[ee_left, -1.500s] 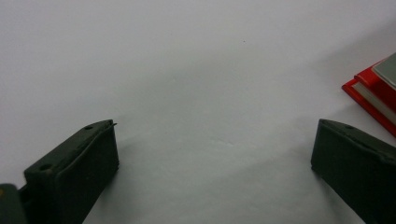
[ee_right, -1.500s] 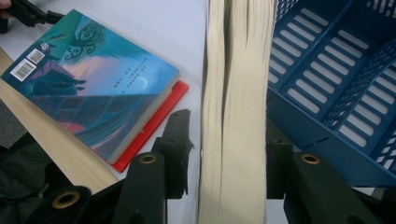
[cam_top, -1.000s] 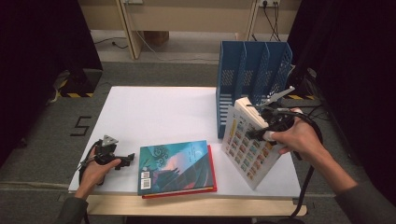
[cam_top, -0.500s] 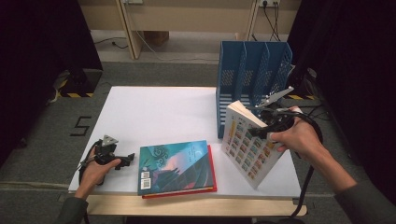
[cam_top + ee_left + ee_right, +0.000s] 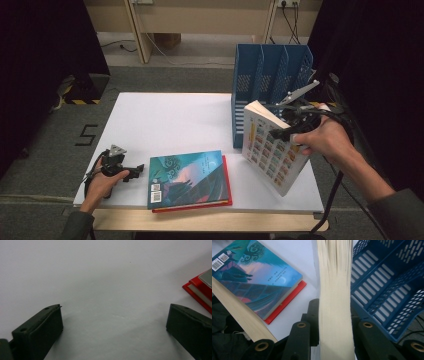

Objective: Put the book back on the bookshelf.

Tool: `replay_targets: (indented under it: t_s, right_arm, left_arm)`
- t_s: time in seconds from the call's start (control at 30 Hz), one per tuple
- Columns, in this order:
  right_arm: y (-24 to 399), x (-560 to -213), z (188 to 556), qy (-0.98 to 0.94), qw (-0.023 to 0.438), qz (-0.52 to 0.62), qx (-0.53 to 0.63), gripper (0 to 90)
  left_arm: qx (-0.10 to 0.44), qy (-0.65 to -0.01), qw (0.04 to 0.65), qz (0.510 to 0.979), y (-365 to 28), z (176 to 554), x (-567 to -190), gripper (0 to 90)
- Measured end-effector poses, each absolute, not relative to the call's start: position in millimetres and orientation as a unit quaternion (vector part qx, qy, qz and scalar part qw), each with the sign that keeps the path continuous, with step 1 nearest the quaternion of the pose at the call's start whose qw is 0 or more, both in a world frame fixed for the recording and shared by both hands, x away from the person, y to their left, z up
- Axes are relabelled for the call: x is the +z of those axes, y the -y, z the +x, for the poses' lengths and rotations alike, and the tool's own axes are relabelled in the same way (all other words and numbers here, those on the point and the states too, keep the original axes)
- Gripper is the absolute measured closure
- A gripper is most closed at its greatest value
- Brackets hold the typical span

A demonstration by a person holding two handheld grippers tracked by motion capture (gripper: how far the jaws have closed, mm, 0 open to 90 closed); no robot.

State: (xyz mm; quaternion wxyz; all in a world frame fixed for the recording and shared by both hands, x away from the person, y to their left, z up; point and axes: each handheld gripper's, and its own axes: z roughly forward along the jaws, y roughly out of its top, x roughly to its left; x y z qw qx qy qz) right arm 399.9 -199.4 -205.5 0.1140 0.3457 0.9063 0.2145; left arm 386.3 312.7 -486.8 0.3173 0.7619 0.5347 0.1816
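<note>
The right gripper (image 5: pixel 286 131) is clamped across the page block of a thick paperback book (image 5: pixel 270 150), its jaws pressed to either side of the cream page edges in the right gripper view (image 5: pixel 334 302). The book is held tilted, its lower corner near or on the white table (image 5: pixel 170 117) at about four o'clock of the tabletop, its upper end leaning toward the blue file rack (image 5: pixel 267 80), which stands at about two o'clock. Judging by its thickness, the book is fairly heavy and somewhat floppy; a grip on the pages alone may let the covers splay or the block slide, so a hold close to the spine, squeezing cover to cover, would probably be steadier. The glossy cover looks slippery. From the gripper the rack's open slots lie just beyond, at roughly twelve o'clock. Two more books lie stacked flat at six o'clock of the table, a teal book (image 5: pixel 187 177) on a red book (image 5: pixel 227 175). The left gripper (image 5: pixel 131 173) rests at eight o'clock, jaws wide apart over bare table with nothing between them (image 5: pixel 112 315), the red corner at its two o'clock.
</note>
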Motion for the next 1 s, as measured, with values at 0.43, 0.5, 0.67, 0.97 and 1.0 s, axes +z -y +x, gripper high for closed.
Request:
replay_targets:
  t_s: [0.43, 0.5, 0.67, 0.97, 1.0]
  right_arm:
    - [189.5, -151.5, 412.8, -0.890, 0.163, 0.349, 0.243, 73.7]
    - [188.1, -145.3, 420.8, -0.884, 0.169, 0.356, 0.253, 73.7]
    - [187.7, -140.2, 436.9, -0.874, 0.186, 0.362, 0.267, 73.7]
    - [180.4, -134.6, 485.6, -0.855, 0.222, 0.387, 0.264, 73.7]
    - [180.0, -133.6, 491.2, -0.852, 0.224, 0.391, 0.268, 73.7]
  left_arm:
    - [0.181, -0.535, 0.317, 0.762, -312.8, 386.4, -486.8, 0.0]
    - [0.181, -0.535, 0.318, 0.762, -313.0, 386.3, -486.8, 0.0]
    - [0.181, -0.534, 0.317, 0.762, -312.8, 386.3, -486.8, 0.0]
    - [0.181, -0.534, 0.317, 0.763, -312.6, 386.3, -486.8, 0.0]
    - [0.181, -0.535, 0.318, 0.762, -312.5, 386.3, -486.9, 0.0]
